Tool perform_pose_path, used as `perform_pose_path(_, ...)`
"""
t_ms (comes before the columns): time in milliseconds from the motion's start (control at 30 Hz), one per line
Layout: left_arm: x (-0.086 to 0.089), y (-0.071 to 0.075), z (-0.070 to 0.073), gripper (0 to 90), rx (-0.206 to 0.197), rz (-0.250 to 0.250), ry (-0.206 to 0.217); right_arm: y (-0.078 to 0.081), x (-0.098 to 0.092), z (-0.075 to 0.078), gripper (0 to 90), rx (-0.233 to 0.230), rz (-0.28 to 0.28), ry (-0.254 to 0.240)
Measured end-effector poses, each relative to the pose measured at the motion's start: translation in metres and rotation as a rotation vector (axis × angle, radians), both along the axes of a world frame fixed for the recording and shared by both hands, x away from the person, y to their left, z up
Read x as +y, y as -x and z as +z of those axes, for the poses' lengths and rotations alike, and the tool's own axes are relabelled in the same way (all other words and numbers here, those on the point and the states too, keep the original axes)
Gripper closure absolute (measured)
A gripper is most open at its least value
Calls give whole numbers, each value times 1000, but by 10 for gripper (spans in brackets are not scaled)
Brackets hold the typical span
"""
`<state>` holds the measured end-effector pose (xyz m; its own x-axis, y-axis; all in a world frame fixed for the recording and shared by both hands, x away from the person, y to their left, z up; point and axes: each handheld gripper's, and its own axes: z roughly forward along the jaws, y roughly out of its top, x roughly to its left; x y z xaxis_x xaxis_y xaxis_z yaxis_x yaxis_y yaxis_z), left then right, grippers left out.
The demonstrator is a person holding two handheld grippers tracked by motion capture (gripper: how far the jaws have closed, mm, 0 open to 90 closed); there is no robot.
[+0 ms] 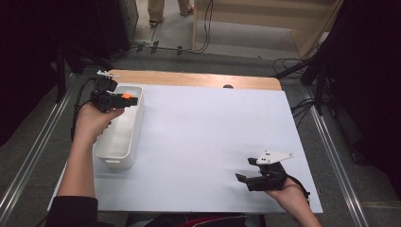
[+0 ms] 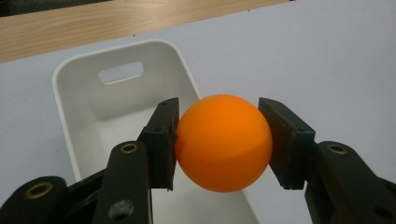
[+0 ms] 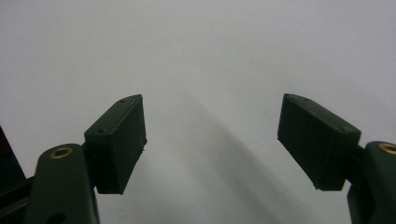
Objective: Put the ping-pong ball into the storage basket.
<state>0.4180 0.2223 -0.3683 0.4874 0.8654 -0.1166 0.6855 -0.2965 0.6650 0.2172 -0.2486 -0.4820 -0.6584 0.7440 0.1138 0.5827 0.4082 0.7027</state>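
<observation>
A: Orange ball (image 2: 223,143) — where was it?

B: Pinched between the two pads of the left gripper (image 1: 126,98), one pad pressed on each side of it. In the high view it hung over the far end of the white bin (image 1: 132,137), at about ten o'clock on the white table (image 1: 208,142).

A: And the bin itself?

B: It lay lengthwise along the table's left edge, its handle slot at the far end. In the left gripper view the ball sat above the bin's right wall, with the wooden strip (image 1: 198,79) behind at twelve o'clock.

A: The right gripper (image 1: 246,170)?

B: Down at five o'clock, well apart from the bin. Its jaws stood spread wide with nothing between them, just bare table under them
</observation>
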Motion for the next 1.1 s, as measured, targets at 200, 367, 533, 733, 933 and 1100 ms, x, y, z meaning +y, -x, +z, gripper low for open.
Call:
perform_pose_path(200, 5, -1, -2, 498, -5, 28, -18, 0, 0, 0, 220, 0, -1, -3)
perform_pose_path(367, 8, -3, -5, 498, 3, 49, -18, 1, -1, 0, 220, 0, -3, 0)
perform_pose_path(533, 8, -5, -7, 498, 5, 60, -18, 1, -1, 0, 220, -4, -1, 2)
perform_pose_path(733, 7, -7, -12, 497, 3, 79, -28, 1, -2, 0, 220, -2, -4, 1)
perform_pose_path(933, 8, -9, -19, 498, 1, 96, -42, 1, -2, 0, 220, -1, -4, 1)
perform_pose_path(1100, 5, -10, -24, 497, 3, 95, -41, 1, -2, 0, 220, 1, -3, 2)
